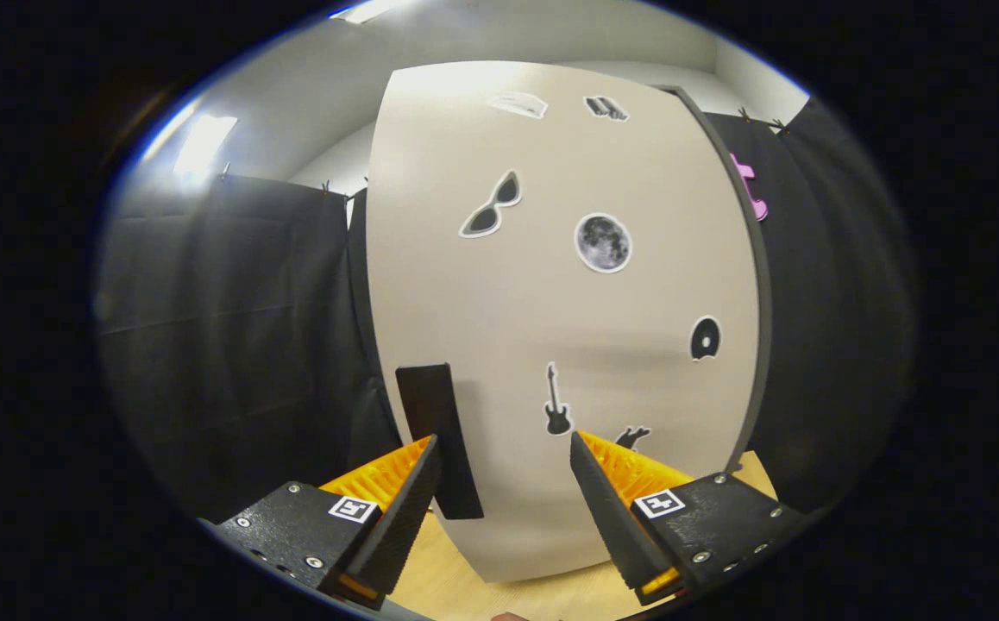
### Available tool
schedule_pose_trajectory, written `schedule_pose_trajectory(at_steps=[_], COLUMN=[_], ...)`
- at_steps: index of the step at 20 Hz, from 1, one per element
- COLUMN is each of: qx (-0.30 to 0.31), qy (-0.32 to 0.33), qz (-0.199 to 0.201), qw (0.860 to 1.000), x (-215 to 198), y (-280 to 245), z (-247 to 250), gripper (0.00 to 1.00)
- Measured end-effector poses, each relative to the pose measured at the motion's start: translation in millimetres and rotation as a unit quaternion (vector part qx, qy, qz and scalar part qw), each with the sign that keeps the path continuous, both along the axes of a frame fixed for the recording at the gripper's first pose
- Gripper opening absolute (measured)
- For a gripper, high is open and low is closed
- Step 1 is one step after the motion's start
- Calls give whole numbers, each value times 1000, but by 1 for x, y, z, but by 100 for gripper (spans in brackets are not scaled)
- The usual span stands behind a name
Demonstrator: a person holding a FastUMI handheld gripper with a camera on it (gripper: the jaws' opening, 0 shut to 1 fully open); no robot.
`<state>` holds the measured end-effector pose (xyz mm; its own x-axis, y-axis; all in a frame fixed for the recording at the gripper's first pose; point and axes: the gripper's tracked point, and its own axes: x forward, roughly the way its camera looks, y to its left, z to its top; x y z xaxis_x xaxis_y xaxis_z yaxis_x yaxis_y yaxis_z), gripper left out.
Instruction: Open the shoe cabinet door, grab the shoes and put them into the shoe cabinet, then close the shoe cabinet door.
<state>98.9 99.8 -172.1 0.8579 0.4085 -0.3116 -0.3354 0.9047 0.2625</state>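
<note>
tool [504,448] open, facing cabinet door [551,302]

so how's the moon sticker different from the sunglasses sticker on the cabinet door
The round grey moon sticker is a full disc sitting square, while the black cat-eye sunglasses sticker is elongated and tilted. The moon sits lower and further from the black rectangular handle by the open fingers. Both have white outlines on the beige cabinet door.

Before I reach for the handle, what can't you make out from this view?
- Cabinet inside: hidden behind the shut door, gripper view.
- Handle: lower end hidden behind one finger of the open gripper, so contact is unclear.
- Small sticker by the other finger: partly covered.
- Top stickers: blurred.
</note>
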Motion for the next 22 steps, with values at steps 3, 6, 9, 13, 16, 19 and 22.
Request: schedule_pose_trajectory(at_steps=[3, 6, 9, 13, 16, 19, 22], qx=[-12, -19, -20, -32, -24, -34, -51], qy=[-5, -6, 2, 4, -12, -33, -56], qz=[0, -1, -6, -18, -34, -49, -69], qw=[1000, 1000, 1000, 999, 999, 998, 995], x=[19, 34, 44, 53, 49, 41, 28], y=[14, 20, 25, 30, 25, 14, 0], z=[-5, -11, -14, -11, 12, 39, 67], gripper=[93, 93, 93, 93, 93, 93, 93])
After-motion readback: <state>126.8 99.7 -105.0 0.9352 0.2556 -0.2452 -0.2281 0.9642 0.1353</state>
